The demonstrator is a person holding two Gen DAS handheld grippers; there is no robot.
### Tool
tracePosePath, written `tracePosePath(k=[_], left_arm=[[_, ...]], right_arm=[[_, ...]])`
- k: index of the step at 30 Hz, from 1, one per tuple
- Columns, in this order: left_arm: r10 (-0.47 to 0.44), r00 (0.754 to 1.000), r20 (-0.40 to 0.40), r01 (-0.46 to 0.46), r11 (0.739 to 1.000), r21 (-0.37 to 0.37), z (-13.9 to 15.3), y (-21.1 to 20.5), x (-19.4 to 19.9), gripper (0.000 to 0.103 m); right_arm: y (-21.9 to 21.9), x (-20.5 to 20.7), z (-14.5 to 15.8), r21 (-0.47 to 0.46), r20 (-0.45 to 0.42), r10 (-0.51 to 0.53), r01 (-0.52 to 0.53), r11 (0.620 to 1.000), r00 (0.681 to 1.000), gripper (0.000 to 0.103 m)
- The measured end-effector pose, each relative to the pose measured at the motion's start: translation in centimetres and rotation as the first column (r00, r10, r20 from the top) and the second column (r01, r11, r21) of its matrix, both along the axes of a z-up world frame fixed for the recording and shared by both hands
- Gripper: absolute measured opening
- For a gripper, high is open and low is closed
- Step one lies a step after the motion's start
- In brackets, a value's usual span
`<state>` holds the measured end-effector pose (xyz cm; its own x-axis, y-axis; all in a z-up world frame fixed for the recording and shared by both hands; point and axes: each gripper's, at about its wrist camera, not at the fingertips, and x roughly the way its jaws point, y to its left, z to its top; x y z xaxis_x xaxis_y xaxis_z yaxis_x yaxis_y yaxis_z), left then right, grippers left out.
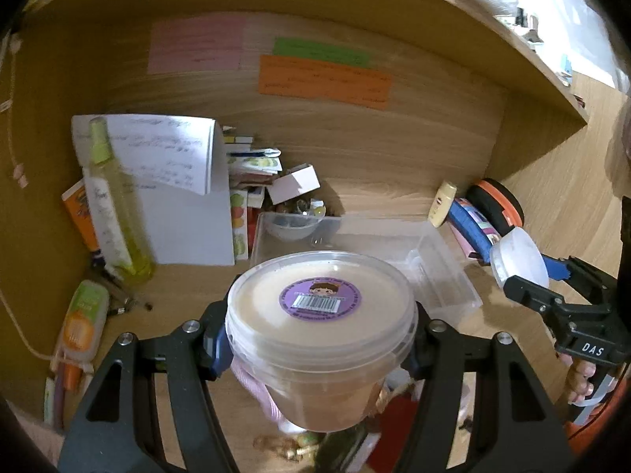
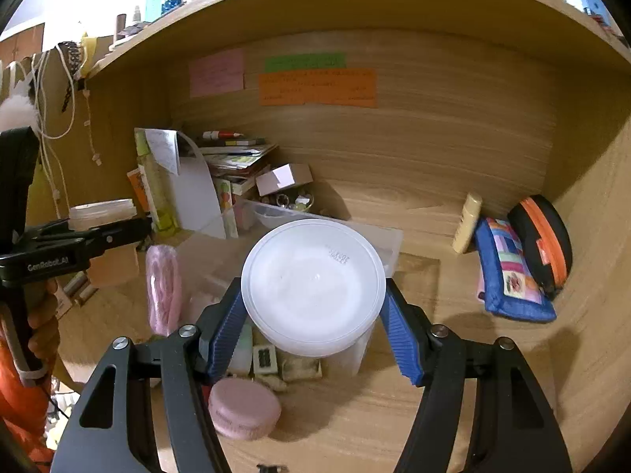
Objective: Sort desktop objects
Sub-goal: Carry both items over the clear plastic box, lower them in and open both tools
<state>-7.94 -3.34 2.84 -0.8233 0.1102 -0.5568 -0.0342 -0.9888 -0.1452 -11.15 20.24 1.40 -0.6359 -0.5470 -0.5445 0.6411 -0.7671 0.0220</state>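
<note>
The left gripper (image 1: 320, 349) clamps a lidded tub (image 1: 321, 331); the right gripper (image 2: 314, 311) clamps a white tub (image 2: 313, 299). Both look light, smooth plastic, best gripped under the rim.

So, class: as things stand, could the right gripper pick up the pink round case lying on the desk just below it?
Probably not yet. The right gripper is shut on a white tub, so its jaws are full. The pink round case lies uncovered on the desk, so the way looks free once the tub is set down.

Home study desk (image 2: 394, 205): sticky notes (image 2: 315, 86), stationery
</note>
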Motion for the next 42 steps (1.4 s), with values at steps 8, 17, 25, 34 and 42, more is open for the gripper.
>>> tracePosePath(k=[8,17,25,34,42], left_arm=[[-0.004,0.998,0.066,0.003,1.0,0.015,-0.4,-0.4,-4.9,0.064],[-0.034,0.986,0.162,0.03,0.999,0.025,-2.2,-0.4,-9.5,0.064],[-0.084,0.963,0.258,0.082,0.996,0.018,-4.1,0.7,-12.9,0.064],[-0.12,0.924,0.362,0.132,0.991,-0.007,-6.2,2.4,-15.4,0.064],[-0.125,0.883,0.452,0.129,0.991,0.021,-7.5,2.6,-17.7,0.064]], right_arm=[[-1.9,-3.8,-0.4,0.032,0.029,0.007,-0.008,0.999,1.0,0.062],[-4.2,-7.4,-2.1,0.08,0.084,0.029,-0.035,0.996,0.996,0.062],[-6.0,-9.6,-4.4,0.132,0.149,0.042,-0.062,0.989,0.988,0.062],[-7.6,-11.9,-7.2,0.209,0.22,0.046,-0.094,0.973,0.974,0.062],[-9.3,-12.5,-7.9,0.291,0.249,0.084,-0.158,0.944,0.965,0.062]])
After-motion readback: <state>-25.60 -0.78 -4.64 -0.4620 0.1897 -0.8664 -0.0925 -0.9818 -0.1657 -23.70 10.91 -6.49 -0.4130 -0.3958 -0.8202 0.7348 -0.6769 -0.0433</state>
